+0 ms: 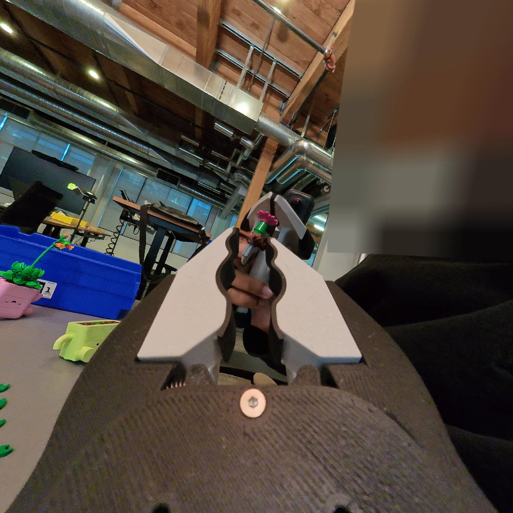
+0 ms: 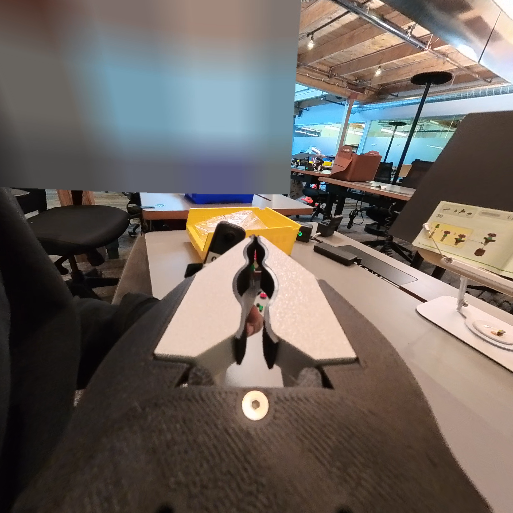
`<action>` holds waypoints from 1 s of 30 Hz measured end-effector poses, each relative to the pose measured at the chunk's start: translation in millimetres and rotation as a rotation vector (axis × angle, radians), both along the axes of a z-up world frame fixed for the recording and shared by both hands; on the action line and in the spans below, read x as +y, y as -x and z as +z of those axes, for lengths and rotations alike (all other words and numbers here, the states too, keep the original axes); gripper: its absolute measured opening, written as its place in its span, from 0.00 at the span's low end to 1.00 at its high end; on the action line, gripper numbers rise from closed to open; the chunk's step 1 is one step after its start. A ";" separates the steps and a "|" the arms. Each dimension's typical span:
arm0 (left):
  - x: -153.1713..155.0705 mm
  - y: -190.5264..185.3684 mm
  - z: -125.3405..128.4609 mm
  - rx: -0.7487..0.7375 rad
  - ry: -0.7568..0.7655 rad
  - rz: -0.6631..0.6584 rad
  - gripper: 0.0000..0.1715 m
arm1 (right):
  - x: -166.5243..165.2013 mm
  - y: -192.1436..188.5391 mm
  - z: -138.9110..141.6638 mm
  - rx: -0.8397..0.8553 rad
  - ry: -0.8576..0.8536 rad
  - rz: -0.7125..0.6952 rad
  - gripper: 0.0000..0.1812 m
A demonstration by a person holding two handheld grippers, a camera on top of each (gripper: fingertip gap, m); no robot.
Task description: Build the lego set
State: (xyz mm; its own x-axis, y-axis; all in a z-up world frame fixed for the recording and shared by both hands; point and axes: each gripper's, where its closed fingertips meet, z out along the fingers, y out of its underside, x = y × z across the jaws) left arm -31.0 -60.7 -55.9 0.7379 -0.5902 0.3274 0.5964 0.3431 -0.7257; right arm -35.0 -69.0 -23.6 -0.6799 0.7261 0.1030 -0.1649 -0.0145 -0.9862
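A small flower piece with a magenta bloom (image 1: 265,217), a green stem and a brown base (image 1: 254,237) is held in the air between my two grippers, which face each other tip to tip. My left gripper (image 1: 254,236) is shut on the brown base. My right gripper (image 2: 254,244) is shut on the stem; magenta and green (image 2: 253,263) show in its finger gap. The right gripper also shows beyond the flower in the left wrist view (image 1: 280,219). A hand holding it shows through the gap.
A pink pot with a green plant (image 1: 19,288) and a lime pot (image 1: 83,341) stand left on the grey table, before a blue bin (image 1: 83,277). Green pieces (image 1: 4,402) lie at the left edge. A yellow bin (image 2: 280,230) is ahead; an instruction booklet on a stand (image 2: 472,236) is right. Only a small space, under 4 cm, lies between the two pairs of fingers.
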 end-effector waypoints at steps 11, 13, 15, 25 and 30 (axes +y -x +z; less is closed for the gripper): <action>9.3 -1.7 -8.4 0.039 0.067 0.024 0.09 | 1.1 2.3 -6.4 -0.020 -0.073 -0.015 0.00; 9.3 -0.2 -9.0 0.033 0.071 0.025 0.09 | 2.8 3.7 -7.5 -0.033 -0.068 -0.016 0.00; 9.0 1.4 -8.8 0.032 0.073 0.034 0.09 | 3.8 5.2 -9.4 -0.039 -0.072 -0.018 0.00; 17.6 16.5 -21.1 0.050 0.169 0.142 0.09 | 10.3 19.5 -30.3 -0.148 -0.089 -0.040 0.16; 22.8 14.3 -28.5 0.100 0.219 0.165 0.09 | 7.5 24.4 -45.4 -0.222 -0.101 -0.015 0.18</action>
